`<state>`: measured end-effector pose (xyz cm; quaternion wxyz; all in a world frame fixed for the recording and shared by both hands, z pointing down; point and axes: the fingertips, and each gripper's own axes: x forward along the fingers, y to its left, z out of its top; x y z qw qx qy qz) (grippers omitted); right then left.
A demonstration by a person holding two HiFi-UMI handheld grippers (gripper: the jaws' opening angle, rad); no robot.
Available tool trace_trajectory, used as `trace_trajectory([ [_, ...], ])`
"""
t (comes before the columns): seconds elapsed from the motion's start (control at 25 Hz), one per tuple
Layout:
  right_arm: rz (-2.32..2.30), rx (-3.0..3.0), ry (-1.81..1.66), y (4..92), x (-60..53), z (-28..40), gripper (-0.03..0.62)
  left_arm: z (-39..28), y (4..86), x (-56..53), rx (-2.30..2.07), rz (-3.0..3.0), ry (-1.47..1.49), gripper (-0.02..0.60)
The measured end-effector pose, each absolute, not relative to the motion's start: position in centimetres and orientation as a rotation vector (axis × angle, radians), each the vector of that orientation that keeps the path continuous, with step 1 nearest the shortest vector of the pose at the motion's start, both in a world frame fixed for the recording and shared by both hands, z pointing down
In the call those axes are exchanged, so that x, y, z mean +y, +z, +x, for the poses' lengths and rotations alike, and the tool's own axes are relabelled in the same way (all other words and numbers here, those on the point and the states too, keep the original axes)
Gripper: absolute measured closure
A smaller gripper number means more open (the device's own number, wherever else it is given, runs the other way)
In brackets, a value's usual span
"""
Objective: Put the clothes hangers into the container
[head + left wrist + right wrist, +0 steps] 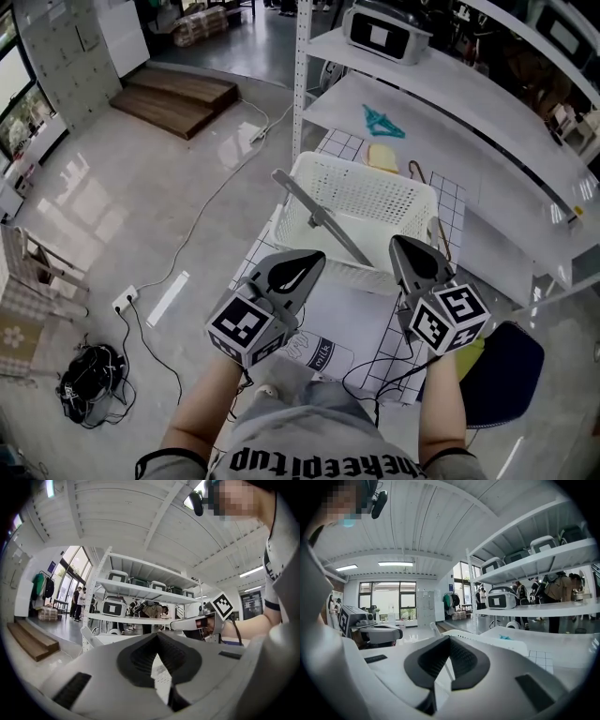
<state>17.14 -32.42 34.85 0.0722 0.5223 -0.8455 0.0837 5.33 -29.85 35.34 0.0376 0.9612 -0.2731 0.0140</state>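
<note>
Open workshop hall with a polished grey floor (141,187) and white shelving (441,103) along the right. Small desk (452,202) under a grid-patterned cloth stands just beside the shelving. White perforated container (366,173) sits on the desk's middle. One grey hanger (319,217) lies slantwise inside it, far-left end poking up over the rim, near end down toward the near wall. A thin brown curved rod (439,234) runs along the container's right wall; whether it is inside or outside, I cannot tell. A teal hanger (382,122) lies on the lower shelf, well apart from the container. Left tongs (314,258) are held level at the container's near-left rim, tips pressed together with nothing between them. Right tongs (401,246) are at the near-right rim, tilted slightly down, tips likewise pressed together and holding nothing. The grey hanger shows only beyond the tips. Both tongs are clear of the hanger.
</note>
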Motion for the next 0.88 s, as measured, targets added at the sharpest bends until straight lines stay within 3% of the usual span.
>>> trace_trajectory([
  [0.88, 1.7, -2.52, 0.182, 32.5, -24.5, 13.9, 0.592, 5.1, 34.4, -24.7, -0.613, 3.052, 0.002, 0.561],
])
